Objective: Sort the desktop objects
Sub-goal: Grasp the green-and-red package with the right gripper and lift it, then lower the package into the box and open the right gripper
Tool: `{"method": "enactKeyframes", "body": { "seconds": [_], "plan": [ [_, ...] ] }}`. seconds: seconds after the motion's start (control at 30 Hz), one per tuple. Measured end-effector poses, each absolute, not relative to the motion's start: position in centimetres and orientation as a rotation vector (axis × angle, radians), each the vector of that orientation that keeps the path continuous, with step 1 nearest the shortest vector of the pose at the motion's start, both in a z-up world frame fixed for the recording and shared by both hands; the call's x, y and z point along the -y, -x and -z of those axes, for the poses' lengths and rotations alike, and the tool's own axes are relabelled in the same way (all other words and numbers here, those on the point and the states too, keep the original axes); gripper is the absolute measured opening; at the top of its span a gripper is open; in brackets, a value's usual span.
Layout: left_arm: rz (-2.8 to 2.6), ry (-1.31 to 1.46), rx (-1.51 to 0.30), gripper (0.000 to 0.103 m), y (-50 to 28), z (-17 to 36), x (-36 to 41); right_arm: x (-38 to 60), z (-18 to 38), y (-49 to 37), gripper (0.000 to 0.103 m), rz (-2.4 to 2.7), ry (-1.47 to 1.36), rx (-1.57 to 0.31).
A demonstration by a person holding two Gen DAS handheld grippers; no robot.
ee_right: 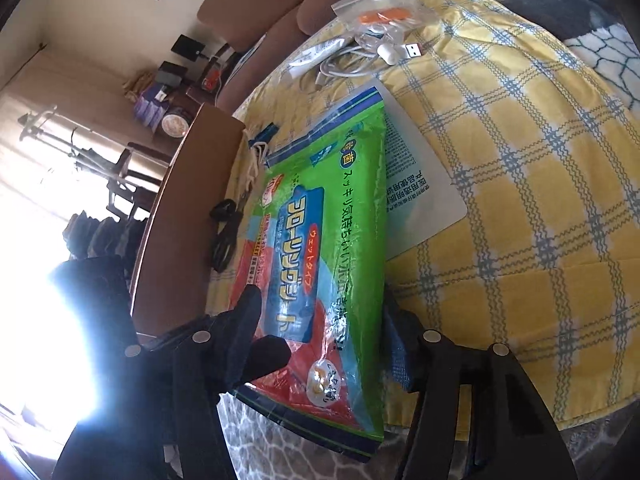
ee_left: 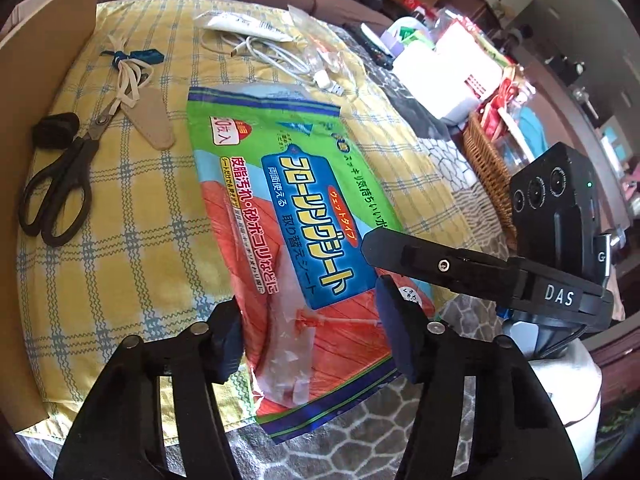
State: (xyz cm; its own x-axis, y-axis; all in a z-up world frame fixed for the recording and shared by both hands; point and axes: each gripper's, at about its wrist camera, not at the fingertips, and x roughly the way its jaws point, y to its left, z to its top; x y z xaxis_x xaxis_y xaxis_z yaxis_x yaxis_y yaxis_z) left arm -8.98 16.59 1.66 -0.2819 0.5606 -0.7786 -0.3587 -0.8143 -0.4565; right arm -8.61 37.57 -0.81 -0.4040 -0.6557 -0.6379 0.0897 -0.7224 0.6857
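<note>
Lying on the yellow checked cloth (ee_left: 120, 272) of the desk: a wet-sheet pack (ee_left: 288, 200), long axis running away from both cameras, near end overhanging the cloth's edge. Pinched at that end by both the left gripper (ee_left: 312, 328) and the right gripper (ee_right: 320, 344), jaws pressing its sides. Half hidden beneath: a white sheet (ee_right: 424, 196); scissors (ee_left: 60, 184) partly behind the pack in the right view.

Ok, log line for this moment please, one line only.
phase: two-handed grasp | left gripper: shut on wipes pack, near end | right gripper: shut on wipes pack | untouched: scissors, cable
</note>
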Motion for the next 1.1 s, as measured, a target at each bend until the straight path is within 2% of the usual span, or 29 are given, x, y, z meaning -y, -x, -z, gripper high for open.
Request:
{"method": "enactKeyframes", "body": {
  "seconds": [0.2,0.37,0.67,0.93,1.1],
  "plan": [
    [-2.138,1.282,0.207,0.054,8.0,-6.2,-17.2,-37.5,-3.1,7.2,0.06,2.243,-1.253,0.714],
    [-2.147,1.187,0.207,0.054,7.5,-10.6,-15.8,-35.7,-8.2,5.7,0.06,2.378,-1.134,0.531],
    [-2.233,1.08,0.264,0.055,8.5,-18.0,-6.2,-29.3,-15.3,5.6,0.06,2.336,-0.909,0.583],
    [-2.331,1.088,0.334,0.056,10.1,-18.5,7.4,-16.1,-16.9,8.7,0.06,2.228,-0.889,0.506],
    [-2.342,1.22,0.228,0.056,11.7,-14.1,13.0,-8.9,-13.4,10.2,0.06,2.164,-0.947,0.515]
  ]
}}
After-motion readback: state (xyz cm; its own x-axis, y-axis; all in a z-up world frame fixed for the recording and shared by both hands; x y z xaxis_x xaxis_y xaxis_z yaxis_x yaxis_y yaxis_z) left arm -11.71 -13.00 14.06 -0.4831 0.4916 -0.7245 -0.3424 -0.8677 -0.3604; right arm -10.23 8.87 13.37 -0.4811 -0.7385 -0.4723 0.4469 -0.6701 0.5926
